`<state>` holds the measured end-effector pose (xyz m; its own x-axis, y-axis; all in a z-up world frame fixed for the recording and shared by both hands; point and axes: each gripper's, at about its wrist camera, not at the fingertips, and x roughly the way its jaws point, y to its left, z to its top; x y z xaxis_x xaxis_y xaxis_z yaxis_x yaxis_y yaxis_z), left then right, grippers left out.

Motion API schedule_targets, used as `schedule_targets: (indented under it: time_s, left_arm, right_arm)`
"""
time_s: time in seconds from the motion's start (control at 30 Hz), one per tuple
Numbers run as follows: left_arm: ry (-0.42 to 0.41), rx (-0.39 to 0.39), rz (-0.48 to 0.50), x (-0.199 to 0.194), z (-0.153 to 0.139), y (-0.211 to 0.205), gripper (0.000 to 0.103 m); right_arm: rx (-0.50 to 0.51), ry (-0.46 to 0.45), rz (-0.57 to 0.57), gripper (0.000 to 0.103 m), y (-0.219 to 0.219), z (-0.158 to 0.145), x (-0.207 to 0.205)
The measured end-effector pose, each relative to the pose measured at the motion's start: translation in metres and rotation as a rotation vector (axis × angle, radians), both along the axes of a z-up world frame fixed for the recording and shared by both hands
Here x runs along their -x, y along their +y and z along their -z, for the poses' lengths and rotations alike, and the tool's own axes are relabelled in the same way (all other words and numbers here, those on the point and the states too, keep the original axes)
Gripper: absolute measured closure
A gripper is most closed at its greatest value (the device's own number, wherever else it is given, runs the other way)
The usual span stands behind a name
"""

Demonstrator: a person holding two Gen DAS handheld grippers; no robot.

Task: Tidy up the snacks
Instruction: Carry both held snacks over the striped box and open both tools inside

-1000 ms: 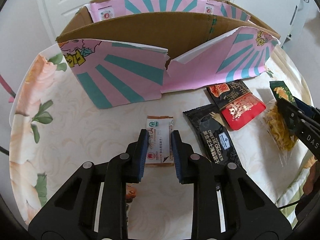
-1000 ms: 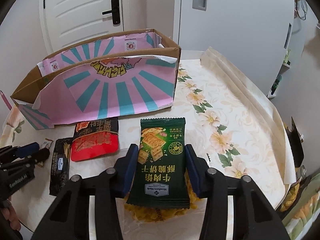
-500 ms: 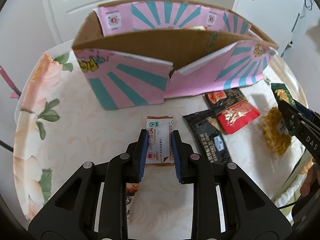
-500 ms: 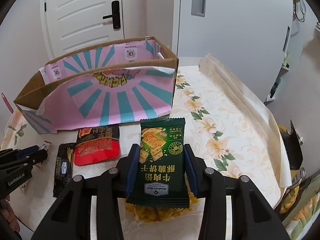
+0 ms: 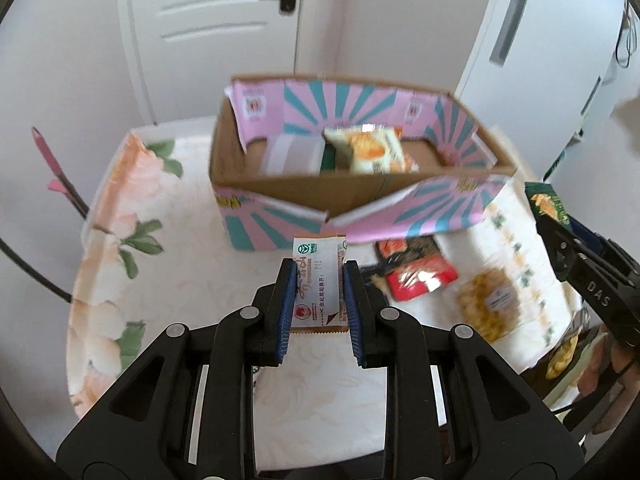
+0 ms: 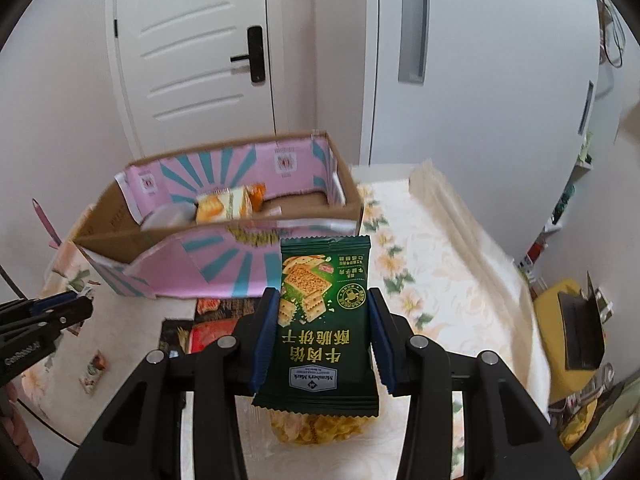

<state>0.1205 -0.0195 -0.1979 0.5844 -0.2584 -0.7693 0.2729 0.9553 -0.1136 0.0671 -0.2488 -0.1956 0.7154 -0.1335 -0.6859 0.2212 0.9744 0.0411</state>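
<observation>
My left gripper (image 5: 318,280) is shut on a small white and orange snack packet (image 5: 318,286) and holds it raised above the table, in front of the open pink and teal cardboard box (image 5: 360,212). My right gripper (image 6: 322,320) is shut on a dark green cracker packet (image 6: 320,320), lifted in front of the box (image 6: 224,264). Inside the box lie a yellow-orange snack bag (image 5: 370,150) and a pale packet (image 5: 294,154). The right gripper shows at the right edge of the left wrist view (image 5: 560,236).
On the floral tablecloth (image 5: 140,280) lie a red and black packet (image 5: 416,272), a clear bag of yellow snacks (image 5: 486,304) and a small packet (image 6: 94,372). A black packet (image 6: 174,334) lies beside the red one. A white door stands behind the table.
Both grippers have risen with their packets, so the box's inside now shows. The table looks farther below in both views.
</observation>
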Motion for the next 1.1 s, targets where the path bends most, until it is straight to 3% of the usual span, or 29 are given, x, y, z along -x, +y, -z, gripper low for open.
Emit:
schedule_targets:
  time_s: [0.27,0.53,0.7,1.1]
  left_arm:
    - [-0.106,0.007,-0.065,-0.004,-0.061,-0.008,0.082]
    - [-0.139,0.023,-0.065,-0.04,-0.084,-0.022,0.082]
    - [-0.098,0.009,-0.022,-0.075,-0.076,-0.033,0.082]
    - [0.045,-0.04,0.062,-0.158,-0.024,-0.045,0.082]
  right_arm:
    - [-0.023,-0.07,-0.064,0.063,-0.019,-0.047,-0.01]
    - [-0.059,-0.109,-0.143,0.063,-0.024,-0.068,-0.031]
    - [-0.074,-0.1,-0.156,0.063,-0.022,-0.072,-0.046]
    - [-0.087,-0.044,-0.101,0.063,-0.014,-0.063,-0.104]
